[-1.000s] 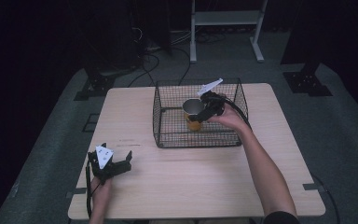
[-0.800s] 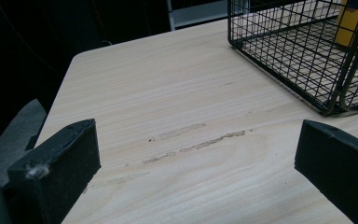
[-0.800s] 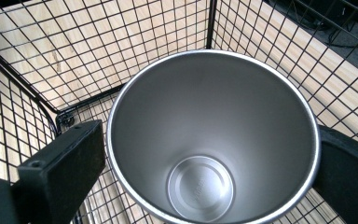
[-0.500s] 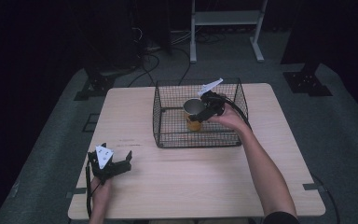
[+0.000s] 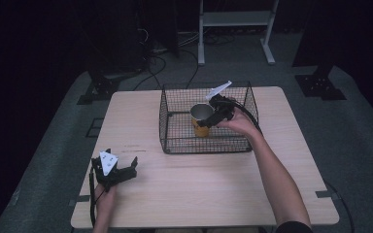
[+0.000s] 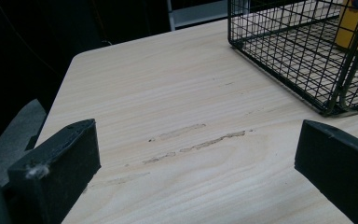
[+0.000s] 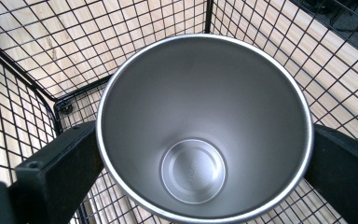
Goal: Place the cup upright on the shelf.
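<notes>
A cup (image 5: 200, 121), yellow outside and bare steel inside, stands upright inside a black wire basket (image 5: 205, 144) on the far middle of the wooden table (image 5: 199, 194). My right gripper (image 5: 208, 119) reaches into the basket from the right and is shut on the cup. In the right gripper view the jaws press both sides of the cup's rim (image 7: 200, 126), with basket mesh (image 7: 28, 70) around it. My left gripper (image 5: 120, 164) rests near the table's front left, open and holding nothing. In the left gripper view (image 6: 196, 158) bare wood lies between the jaws.
The basket's near corner (image 6: 335, 100) lies ahead and to the right of the left gripper, and the cup's yellow side (image 6: 354, 23) shows through the mesh. Scuff marks (image 6: 196, 140) streak the wood. A white metal frame (image 5: 235, 19) and cables lie on the floor beyond the table.
</notes>
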`<state>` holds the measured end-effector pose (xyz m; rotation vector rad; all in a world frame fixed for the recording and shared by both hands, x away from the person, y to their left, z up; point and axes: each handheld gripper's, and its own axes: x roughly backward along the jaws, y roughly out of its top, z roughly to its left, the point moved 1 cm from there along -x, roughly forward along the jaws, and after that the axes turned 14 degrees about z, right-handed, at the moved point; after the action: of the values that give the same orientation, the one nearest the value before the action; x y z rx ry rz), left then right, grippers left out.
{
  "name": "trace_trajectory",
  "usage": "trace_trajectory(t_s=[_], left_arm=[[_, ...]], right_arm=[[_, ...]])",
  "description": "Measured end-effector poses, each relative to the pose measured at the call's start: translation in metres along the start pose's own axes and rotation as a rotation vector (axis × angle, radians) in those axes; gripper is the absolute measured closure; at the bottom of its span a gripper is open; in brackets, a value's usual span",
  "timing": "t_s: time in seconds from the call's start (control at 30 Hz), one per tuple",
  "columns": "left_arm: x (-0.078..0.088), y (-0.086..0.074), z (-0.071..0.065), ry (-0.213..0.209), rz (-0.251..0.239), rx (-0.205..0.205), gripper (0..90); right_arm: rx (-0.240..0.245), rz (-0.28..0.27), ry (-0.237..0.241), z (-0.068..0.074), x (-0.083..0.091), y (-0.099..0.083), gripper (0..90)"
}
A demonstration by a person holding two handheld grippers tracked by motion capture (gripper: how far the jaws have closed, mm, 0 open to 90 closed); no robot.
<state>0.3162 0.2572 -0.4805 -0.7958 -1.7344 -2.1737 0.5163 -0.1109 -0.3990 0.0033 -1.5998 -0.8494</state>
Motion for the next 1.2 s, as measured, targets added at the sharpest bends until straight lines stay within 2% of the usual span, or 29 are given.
trace_trajectory(t_s=[0.13,0.3,0.37,0.53,0.6,0.63,0.7,0.8,0.83,0.93,1.07,1.13,1.2], left_arm=[[0.0,0.0,0.0,0.001,-0.001,-0.001,0.0],[0.0,0.0,0.0,0.001,-0.002,-0.001,0.0],[0.0,0.0,0.0,0.002,-0.002,-0.004,0.0],[0.0,0.0,0.0,0.001,-0.001,-0.002,0.0],[0.0,0.0,0.0,0.0,-0.001,0.001,0.0],[0.0,0.0,0.0,0.0,-0.001,0.001,0.0],[0.0,0.0,0.0,0.001,-0.001,0.001,0.0],[0.0,0.0,0.0,0.002,0.0,-0.001,0.0],[0.0,0.0,0.0,0.002,0.001,0.001,0.0],[0.0,0.0,0.0,0.004,-0.001,-0.002,0.0],[0.0,0.0,0.0,0.004,0.001,-0.001,0.0],[0.0,0.0,0.0,0.003,0.002,-0.001,0.0],[0.0,0.0,0.0,0.002,0.001,-0.003,0.0]], right_arm=[[0.001,-0.012,0.001,0.003,0.002,0.002,0.8],[0.011,0.009,-0.006,0.006,0.004,0.001,0.8],[0.005,0.013,0.007,0.006,0.005,0.0,0.9],[-0.008,0.026,0.006,0.004,0.003,-0.003,0.9],[-0.028,-0.033,0.042,0.004,0.005,-0.005,0.9],[-0.028,-0.033,0.042,0.004,0.005,-0.005,0.9],[-0.026,-0.037,0.017,0.004,0.006,-0.005,0.9],[-0.03,-0.062,0.015,0.005,0.01,-0.004,0.9],[-0.021,-0.08,-0.001,0.008,0.016,-0.002,0.9],[-0.021,-0.106,-0.012,0.009,0.025,-0.001,0.9],[-0.018,-0.138,-0.002,0.013,0.036,-0.001,0.9],[-0.001,-0.176,0.005,0.02,0.048,-0.004,0.9],[0.007,-0.182,0.003,0.023,0.052,-0.006,0.9]])
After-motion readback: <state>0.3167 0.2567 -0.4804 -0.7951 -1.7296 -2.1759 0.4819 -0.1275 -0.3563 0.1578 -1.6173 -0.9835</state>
